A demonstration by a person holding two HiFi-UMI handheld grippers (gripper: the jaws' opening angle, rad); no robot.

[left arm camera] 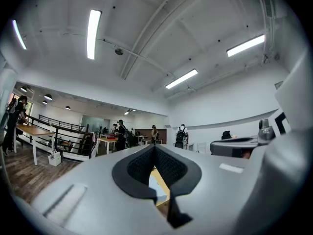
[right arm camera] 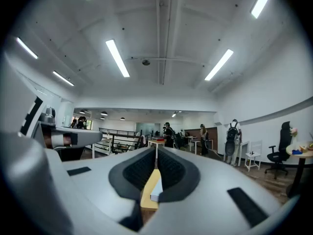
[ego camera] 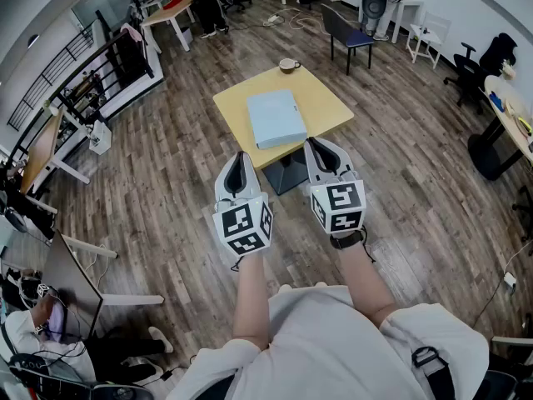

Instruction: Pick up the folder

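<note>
**Both grippers shut and empty, folder untouched on the table ahead**

Left gripper (left arm camera: 154, 149): fingers (left arm camera: 139, 166) together at the tips, nothing clamped. Only the usual slot stays open behind the tips. Through that slot the folder (left arm camera: 154, 184) shows as a pale blue sliver on the yellow table (left arm camera: 163, 185), low in the view and clear of the pads.

Right gripper (right arm camera: 156, 152): same state. Its fingers (right arm camera: 142, 168) meet at the tips with nothing between them. The folder (right arm camera: 157, 191) and table (right arm camera: 149, 189) show in its slot too, the folder on the right side of the gap.

Head view: left gripper (ego camera: 241, 157) and right gripper (ego camera: 315, 144) are side by side, both pointing at the table (ego camera: 325, 98). The folder (ego camera: 276, 117) lies flat near the table's middle, long side running away from the person. Its near edge falls between the two sets of tips in the picture. The right tips sit just beside its near right corner and the left tips a bit off its near left corner. I see no contact with the folder from either gripper.

A cup (ego camera: 289, 65) sits at the table's far edge, well apart from the folder. Marker cubes: left (ego camera: 243, 226), right (ego camera: 338, 204). A chair (ego camera: 350, 36) stands beyond the table on the wood floor (ego camera: 183, 140).
</note>
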